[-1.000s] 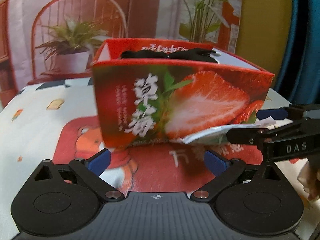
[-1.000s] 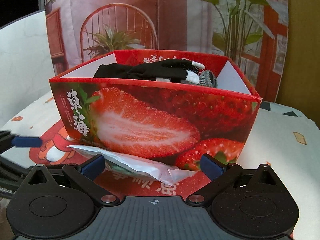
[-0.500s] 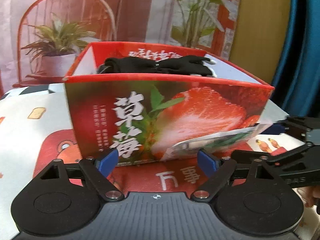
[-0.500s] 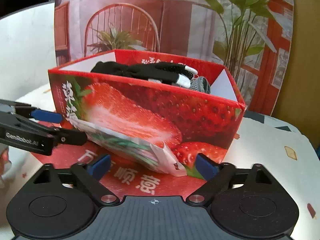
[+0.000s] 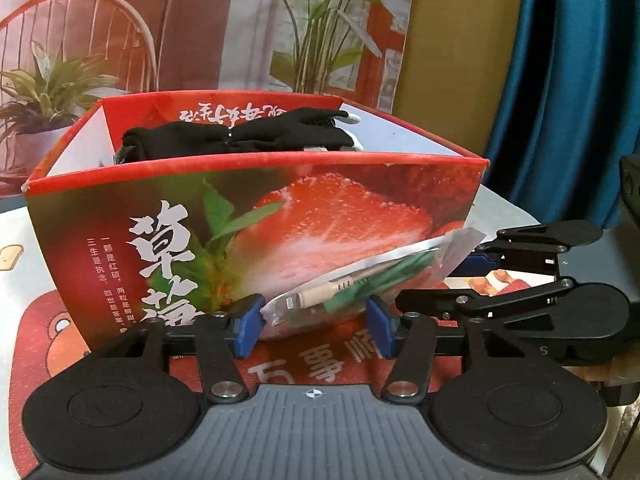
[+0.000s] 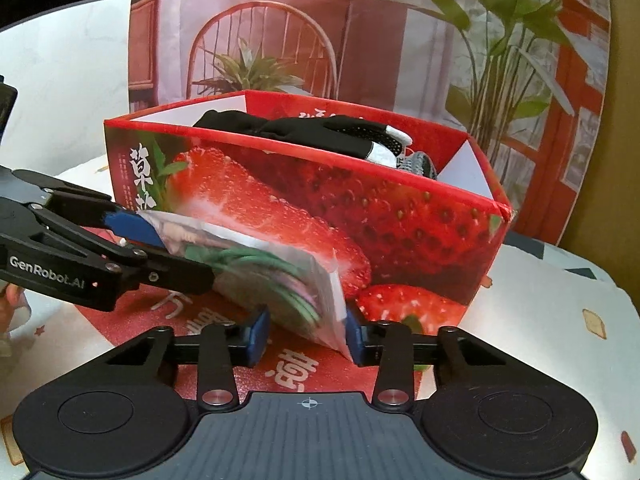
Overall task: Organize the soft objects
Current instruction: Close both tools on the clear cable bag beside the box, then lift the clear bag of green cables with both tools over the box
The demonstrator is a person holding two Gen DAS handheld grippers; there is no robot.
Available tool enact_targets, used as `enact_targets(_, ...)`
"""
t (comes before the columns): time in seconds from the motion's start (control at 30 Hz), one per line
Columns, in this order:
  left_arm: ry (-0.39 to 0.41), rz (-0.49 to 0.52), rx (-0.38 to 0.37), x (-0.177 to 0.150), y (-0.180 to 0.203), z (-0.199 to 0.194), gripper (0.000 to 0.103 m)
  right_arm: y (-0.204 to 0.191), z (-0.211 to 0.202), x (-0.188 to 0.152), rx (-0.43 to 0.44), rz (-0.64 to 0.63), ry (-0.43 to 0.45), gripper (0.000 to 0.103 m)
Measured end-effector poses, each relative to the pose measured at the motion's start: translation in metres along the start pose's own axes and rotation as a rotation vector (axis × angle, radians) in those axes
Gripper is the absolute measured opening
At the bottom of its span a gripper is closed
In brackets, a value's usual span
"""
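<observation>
A clear plastic bag (image 5: 340,288) with a coiled green and white cable leans against the front of the red strawberry box (image 5: 280,220). My left gripper (image 5: 315,330) has the bag's left end between its blue pads, jaws closing and touching it. In the right wrist view, my right gripper (image 6: 306,338) is closing on the bag's (image 6: 296,288) lower right corner, pads against it. The left gripper (image 6: 160,248) comes in from the left there. The right gripper (image 5: 436,280) shows at the right of the left wrist view. Black gloves (image 6: 304,128) lie inside the box (image 6: 400,208).
The box stands on a red printed mat (image 5: 320,368) over a white patterned tablecloth (image 6: 560,300). A printed backdrop (image 6: 360,40) of a chair and plants hangs close behind. A blue curtain (image 5: 560,100) hangs at the right. A hand (image 6: 12,300) shows at the left edge.
Both grippers' jaws have narrowed from wide open onto the bag. The left gripper has moved in toward the bag's end, and the bag now tilts up off the mat.
</observation>
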State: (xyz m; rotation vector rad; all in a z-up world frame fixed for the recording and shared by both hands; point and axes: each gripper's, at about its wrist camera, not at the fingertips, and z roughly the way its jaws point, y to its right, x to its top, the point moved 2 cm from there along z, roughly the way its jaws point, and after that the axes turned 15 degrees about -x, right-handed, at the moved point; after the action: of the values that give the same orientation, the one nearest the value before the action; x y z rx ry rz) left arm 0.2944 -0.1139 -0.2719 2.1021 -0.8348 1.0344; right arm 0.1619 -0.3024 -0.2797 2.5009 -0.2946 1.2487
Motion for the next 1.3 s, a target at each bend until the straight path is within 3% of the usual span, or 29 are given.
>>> enact_targets(0.17, 0.035, -0.022, 0.008, 0.003, -0.005, -0.012, 0.043, -0.003, 0.000, 0.005, 0.012, 0.011, 0.000, 0.033)
enact_targets(0.97, 0.206, 0.035, 0.062, 0.050, 0.026, -0.098, 0.043, -0.009, -0.058, 0.074, 0.037, 0.073, 0.139, 0.032)
enact_targets(1.3, 0.222, 0.017, 0.051, 0.082, 0.021, -0.109, 0.043, -0.008, -0.067, 0.110, 0.036, 0.059, 0.188, 0.032)
